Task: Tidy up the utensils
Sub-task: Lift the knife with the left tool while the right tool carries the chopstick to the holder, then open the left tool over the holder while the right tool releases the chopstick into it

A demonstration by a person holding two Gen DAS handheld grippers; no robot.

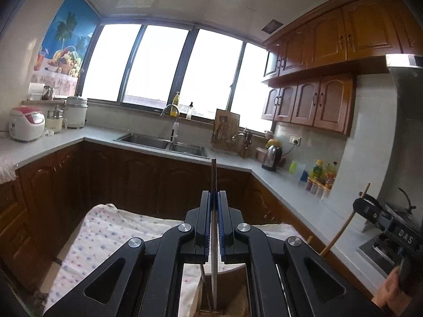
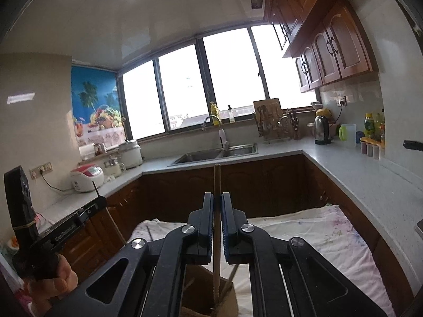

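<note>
While both jaws pinch one chopstick each, dark (image 1: 214, 182) left, pale wooden (image 2: 216, 192) right: light, stiff, slippery rods, gripped mid-shaft.

Readable lettering, two spots only.
We read "DAS" in white on the right gripper (image 1: 363, 198) body, seen from the left wrist; the white lettering on the left gripper (image 2: 101, 200) body stays too blurred for us to read.

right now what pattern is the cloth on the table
White cloth with small pink and blue dots, clearest in left wrist view.
</note>
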